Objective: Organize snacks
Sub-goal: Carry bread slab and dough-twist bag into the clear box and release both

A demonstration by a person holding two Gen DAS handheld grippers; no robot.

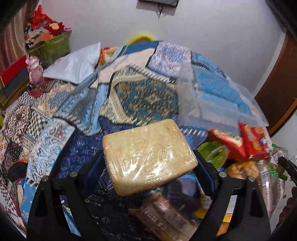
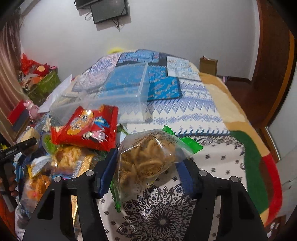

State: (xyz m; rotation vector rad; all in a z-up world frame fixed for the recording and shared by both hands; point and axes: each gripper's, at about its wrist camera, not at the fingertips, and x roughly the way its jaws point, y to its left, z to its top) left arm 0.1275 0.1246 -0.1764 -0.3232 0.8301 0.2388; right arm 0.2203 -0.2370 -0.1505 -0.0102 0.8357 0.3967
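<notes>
White walls stand behind a bed (image 2: 213, 118) covered with patterned blue and white blankets, and a dark screen (image 2: 109, 11) hangs on the wall far ahead of the right gripper. One clear plastic box (image 2: 130, 89) lies on the blankets ahead of both grippers, with open blanket to its right up to the bed's edge.

Both tools point downward at a slant over the bed. The left gripper (image 1: 150, 159) is clenched on one pale, film-wrapped block (image 1: 148, 157); the pads press its two sides and the block is lifted off the blanket, tilted. The right gripper (image 2: 146, 166) grasps one clear bag of fried noodle snack (image 2: 148, 157), with green sealed edges, which bulges between its blue pads.

Left of the right gripper lies a loose heap of snacks: one red packet (image 2: 87, 128) on top, and several yellow and golden bags (image 2: 68, 157) under it, which I cannot count exactly. Right of this gripper the blanket is free, so room for moving is there.
</notes>
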